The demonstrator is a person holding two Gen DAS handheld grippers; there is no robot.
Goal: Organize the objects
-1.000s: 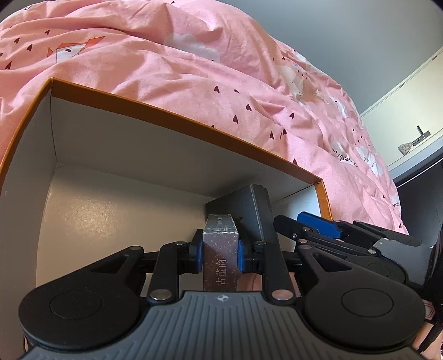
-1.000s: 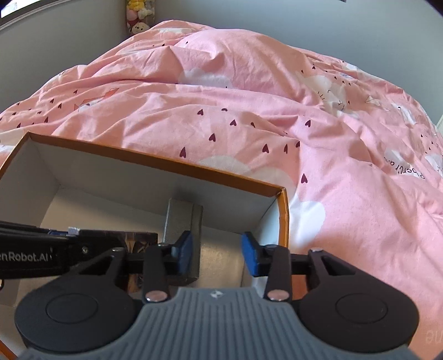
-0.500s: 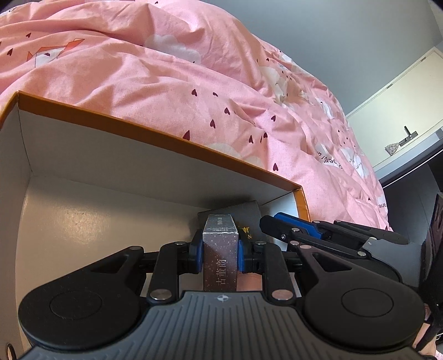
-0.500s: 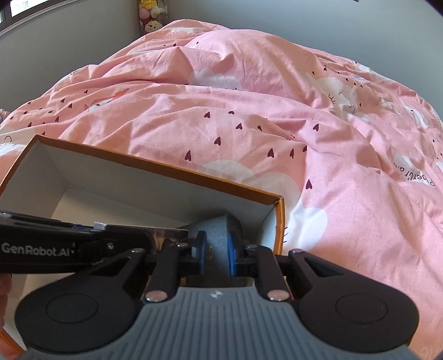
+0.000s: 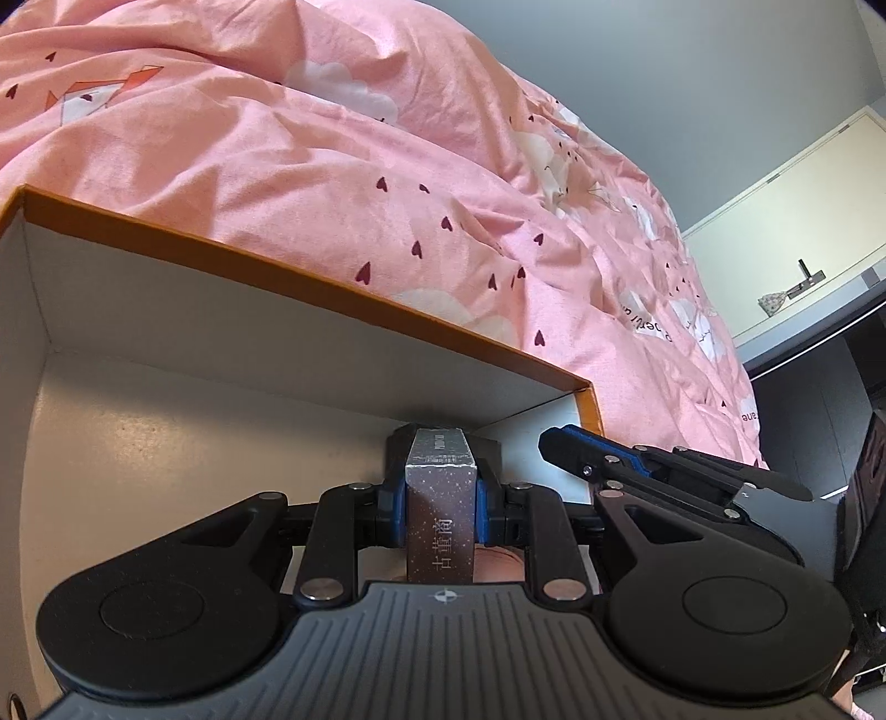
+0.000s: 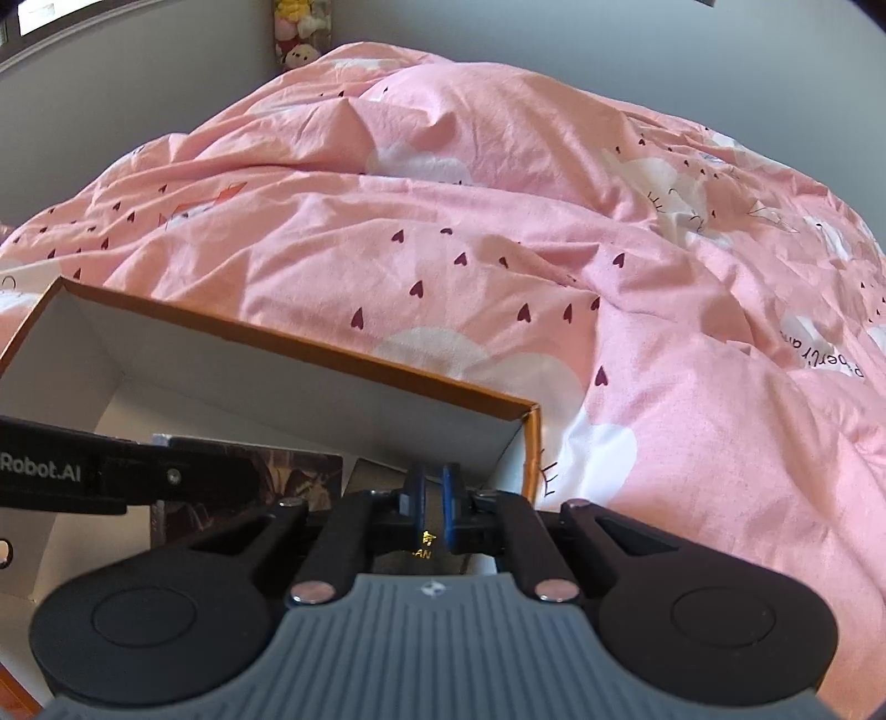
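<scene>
left tongs (image 5: 440, 493) clamp a silver carton (image 5: 440, 515) over the orange box (image 5: 310, 293); at 3 o'clock, right tongs (image 6: 431, 498) pinch a thin dark box (image 6: 423, 545).

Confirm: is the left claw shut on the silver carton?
Shut on it: the left claw has both blue pads pressed against the silver carton's sides, over the orange-rimmed box.

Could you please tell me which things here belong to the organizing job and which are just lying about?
Part of the job:
- orange-rimmed box
- silver carton in the left hand-held gripper
- dark box in the right hand-held gripper

Just lying about:
- pink duvet
- plush toys
</scene>
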